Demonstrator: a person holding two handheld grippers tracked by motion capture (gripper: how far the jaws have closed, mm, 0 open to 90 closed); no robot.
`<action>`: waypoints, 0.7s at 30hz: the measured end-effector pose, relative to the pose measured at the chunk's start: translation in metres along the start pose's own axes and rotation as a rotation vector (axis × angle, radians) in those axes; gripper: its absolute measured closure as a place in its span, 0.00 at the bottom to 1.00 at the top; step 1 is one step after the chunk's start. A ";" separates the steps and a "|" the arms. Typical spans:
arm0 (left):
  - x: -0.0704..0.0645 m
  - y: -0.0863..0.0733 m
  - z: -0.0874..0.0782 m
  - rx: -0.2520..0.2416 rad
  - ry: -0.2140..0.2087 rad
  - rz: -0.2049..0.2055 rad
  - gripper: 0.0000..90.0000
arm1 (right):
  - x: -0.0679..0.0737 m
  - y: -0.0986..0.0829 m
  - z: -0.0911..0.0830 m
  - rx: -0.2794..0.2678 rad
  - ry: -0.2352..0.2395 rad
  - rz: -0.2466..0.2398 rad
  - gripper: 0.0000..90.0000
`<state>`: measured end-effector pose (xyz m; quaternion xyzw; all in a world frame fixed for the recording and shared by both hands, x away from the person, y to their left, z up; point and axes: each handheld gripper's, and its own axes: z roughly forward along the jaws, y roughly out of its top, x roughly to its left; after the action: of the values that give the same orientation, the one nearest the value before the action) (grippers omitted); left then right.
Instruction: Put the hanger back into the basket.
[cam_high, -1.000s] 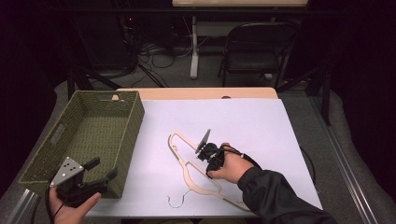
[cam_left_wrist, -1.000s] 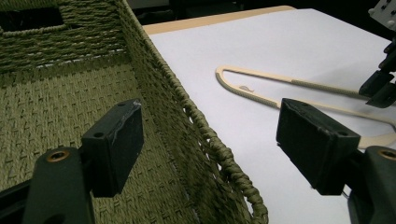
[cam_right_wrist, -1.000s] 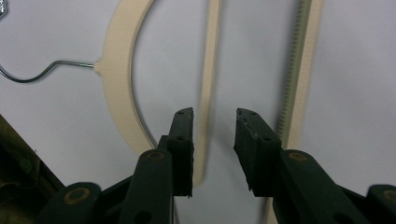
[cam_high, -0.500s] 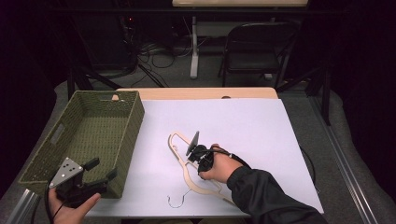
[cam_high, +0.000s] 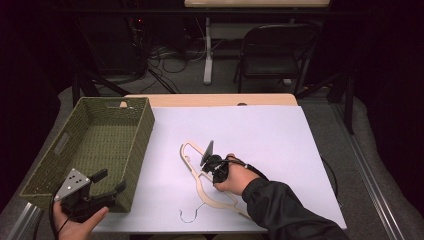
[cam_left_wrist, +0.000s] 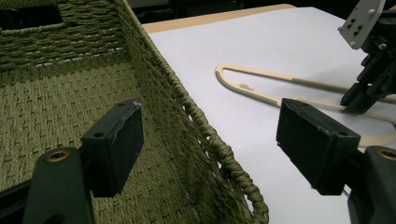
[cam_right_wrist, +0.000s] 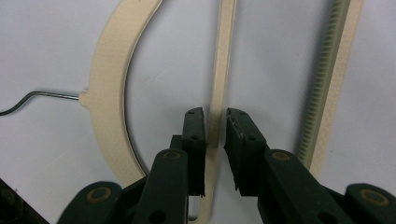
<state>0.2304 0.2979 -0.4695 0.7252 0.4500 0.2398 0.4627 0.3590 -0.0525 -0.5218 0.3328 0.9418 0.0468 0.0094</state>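
We are early in the pick: the right claw straddles a thin inner bar of the hanger, jaws narrowed on either side with slivers of gap showing, so we judge it not yet clamped. Lifting and any move toward the woven basket remain. The hanger lies flat on the white surface, pale cream, with a ridged grip strip and a dark wire hook. The left claw hangs wide open over the basket's rim.
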 end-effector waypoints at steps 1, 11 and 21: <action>0.000 0.000 0.000 0.000 0.000 0.000 0.26 | 0.000 0.000 0.001 -0.001 0.003 0.000 0.88; 0.000 -0.001 0.001 0.001 -0.001 -0.002 0.26 | -0.001 -0.001 0.004 0.022 0.017 0.020 0.92; -0.001 0.000 0.001 0.000 0.000 -0.002 0.26 | -0.001 0.000 0.003 0.029 0.011 0.033 0.94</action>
<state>0.2305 0.2972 -0.4702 0.7248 0.4504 0.2394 0.4632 0.3596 -0.0531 -0.5246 0.3480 0.9369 0.0349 -0.0015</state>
